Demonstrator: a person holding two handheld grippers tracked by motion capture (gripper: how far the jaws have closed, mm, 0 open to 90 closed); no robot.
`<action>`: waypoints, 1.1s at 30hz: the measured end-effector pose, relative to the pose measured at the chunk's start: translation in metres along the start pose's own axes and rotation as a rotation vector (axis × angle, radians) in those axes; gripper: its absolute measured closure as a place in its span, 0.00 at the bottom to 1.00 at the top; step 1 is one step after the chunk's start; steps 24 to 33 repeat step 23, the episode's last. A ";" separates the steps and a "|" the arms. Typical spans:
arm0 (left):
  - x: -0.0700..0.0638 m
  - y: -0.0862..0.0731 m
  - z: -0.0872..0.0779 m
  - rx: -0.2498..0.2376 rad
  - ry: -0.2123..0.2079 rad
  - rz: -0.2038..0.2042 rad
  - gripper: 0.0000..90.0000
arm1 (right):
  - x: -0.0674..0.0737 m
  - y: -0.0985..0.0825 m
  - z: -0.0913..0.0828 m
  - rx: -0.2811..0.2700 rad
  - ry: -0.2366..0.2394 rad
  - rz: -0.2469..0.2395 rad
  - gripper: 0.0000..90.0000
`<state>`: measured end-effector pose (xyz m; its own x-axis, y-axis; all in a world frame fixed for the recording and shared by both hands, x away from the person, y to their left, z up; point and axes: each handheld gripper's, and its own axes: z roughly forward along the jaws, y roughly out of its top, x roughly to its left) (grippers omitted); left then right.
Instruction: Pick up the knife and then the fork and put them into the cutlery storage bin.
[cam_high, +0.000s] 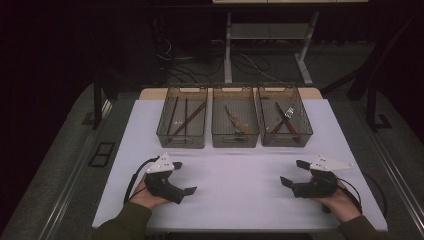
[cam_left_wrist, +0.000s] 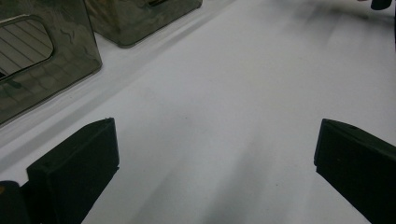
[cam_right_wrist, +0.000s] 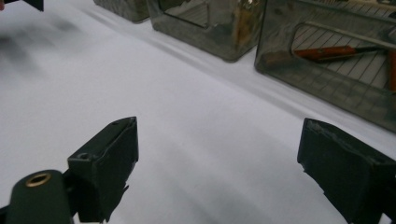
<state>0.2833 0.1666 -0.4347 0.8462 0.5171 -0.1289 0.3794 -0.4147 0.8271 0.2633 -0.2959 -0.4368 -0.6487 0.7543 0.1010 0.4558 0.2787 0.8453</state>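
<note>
i had the left gripper (cam_high: 184, 177) low over the white table (cam_high: 235, 170), its jaws spread wide with nothing between them. the right gripper (cam_high: 294, 172) sat across from it, jaws likewise spread and empty. three smoky bins stood side by side beyond both; the nearest, the right bin (cam_high: 285, 120), held a red-handled tool (cam_right_wrist: 327, 52).

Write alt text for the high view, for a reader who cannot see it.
A person's hands hold the left gripper and the right gripper low over a white table, both with jaws open and holding nothing. Beyond them, three translucent bins stand side by side: the left bin, middle bin and right bin, each holding long utensils.
</note>
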 end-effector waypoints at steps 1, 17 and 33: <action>0.000 0.000 0.000 0.001 0.000 0.001 0.00 | 0.001 -0.002 0.000 0.003 0.007 0.002 0.14; -0.001 0.000 0.000 0.002 0.005 0.009 0.00 | 0.005 -0.010 -0.003 0.012 0.004 -0.014 0.14; 0.000 0.000 0.000 0.004 0.006 0.014 0.00 | 0.005 -0.010 -0.004 0.009 0.003 -0.019 0.14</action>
